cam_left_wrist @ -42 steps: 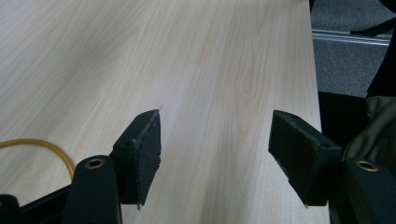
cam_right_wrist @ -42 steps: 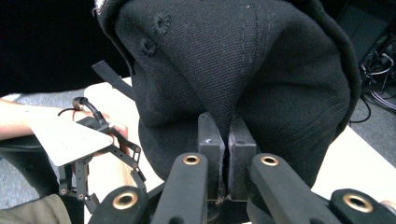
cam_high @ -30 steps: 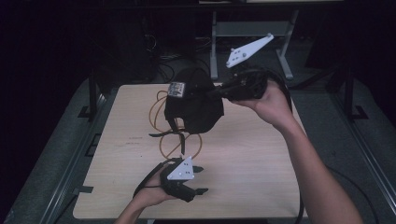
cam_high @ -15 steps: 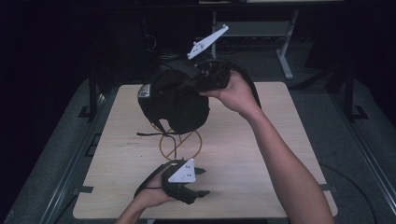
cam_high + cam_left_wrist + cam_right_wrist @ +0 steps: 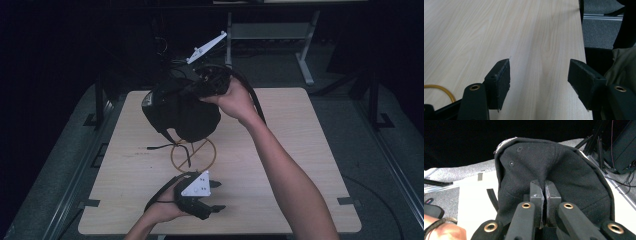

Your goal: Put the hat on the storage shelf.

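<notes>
A black cap hangs in the air above the table, over a golden wire ring that stands on the wood. My right gripper comes in from the right and is shut on the cap's fabric. In the right gripper view the jaws pinch a fold of the cap at the right gripper. My left gripper rests near the front edge, its jaws pointing right. In the left gripper view the left gripper is open over bare wood, with a bit of the ring at the lower left.
A black strap or cord dangles from the cap onto the table beside the ring. Metal frame legs stand on the floor behind the table. The table's right edge lies close to the left gripper's jaws.
My right hand has carried the cap leftward and slightly down, from the back right of the table to above the ring. The left gripper has stayed put.
</notes>
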Available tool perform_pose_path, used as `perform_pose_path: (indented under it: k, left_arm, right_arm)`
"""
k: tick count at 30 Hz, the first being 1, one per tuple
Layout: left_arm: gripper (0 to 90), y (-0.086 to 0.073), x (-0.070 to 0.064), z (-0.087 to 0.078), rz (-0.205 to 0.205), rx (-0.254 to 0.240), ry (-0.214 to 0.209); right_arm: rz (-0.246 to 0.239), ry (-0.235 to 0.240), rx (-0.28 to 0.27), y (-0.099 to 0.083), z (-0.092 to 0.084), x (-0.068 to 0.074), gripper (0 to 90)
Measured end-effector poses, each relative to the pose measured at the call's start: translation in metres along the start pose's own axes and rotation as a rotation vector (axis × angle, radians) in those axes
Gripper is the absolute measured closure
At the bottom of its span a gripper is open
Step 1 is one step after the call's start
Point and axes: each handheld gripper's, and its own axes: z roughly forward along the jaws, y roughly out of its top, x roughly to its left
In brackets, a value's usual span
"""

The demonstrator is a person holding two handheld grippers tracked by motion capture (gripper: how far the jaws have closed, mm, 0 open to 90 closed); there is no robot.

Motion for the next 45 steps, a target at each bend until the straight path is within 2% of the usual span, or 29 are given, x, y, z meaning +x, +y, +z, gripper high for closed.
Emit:
perform_pose_path:
  k: [6,9,11,12,13,15,20,24,26,30,33,45]
  left_arm:
    - [34.4,0.0,-0.001,0.001,0.003,0.001,-0.005]
    - [34.3,0.0,-0.001,0.002,0.001,0.005,-0.005]
    - [34.4,0.0,-0.002,0.002,0.0,0.004,-0.006]
    - [34.4,0.0,-0.002,0.002,0.0,0.004,-0.005]
    - [34.3,-0.001,-0.002,0.002,-0.002,0.003,-0.005]
    - [34.4,-0.001,-0.002,0.002,-0.003,0.0,-0.003]
    - [34.3,-0.001,-0.003,0.003,0.0,0.006,-0.004]
    - [34.3,-0.001,-0.003,0.002,-0.01,-0.006,0.002]
    - [33.5,-0.001,-0.002,0.002,-0.013,-0.006,0.007]
    - [32.2,-0.003,-0.001,0.004,-0.033,-0.003,0.011]
    - [30.9,-0.004,0.0,0.005,-0.032,0.009,0.018]
    - [27.8,-0.008,0.005,0.002,-0.091,-0.023,0.041]
  right_arm:
    - [0.019,-0.007,-0.011,0.001,0.014,-0.003,85.3]
    - [0.03,-0.044,0.001,0.001,0.024,-0.002,77.1]
    - [0.028,-0.061,0.0,0.001,0.028,-0.002,67.1]
    - [0.048,-0.06,0.004,0.001,0.028,-0.001,65.2]
    - [0.044,-0.05,-0.001,0.001,0.028,-0.002,62.7]
    - [0.036,-0.068,-0.007,-0.001,0.027,-0.002,58.0]
    - [0.074,-0.064,-0.026,-0.01,0.018,-0.006,46.5]
    - [0.089,-0.06,-0.059,-0.022,0.007,-0.009,41.4]
    - [0.096,-0.061,-0.056,-0.027,0.003,-0.01,38.7]
    - [0.107,-0.062,-0.074,-0.036,-0.009,-0.012,36.5]
    - [0.119,-0.062,-0.07,-0.042,-0.015,-0.013,33.5]
    - [0.148,-0.063,-0.073,-0.056,-0.026,-0.016,29.0]
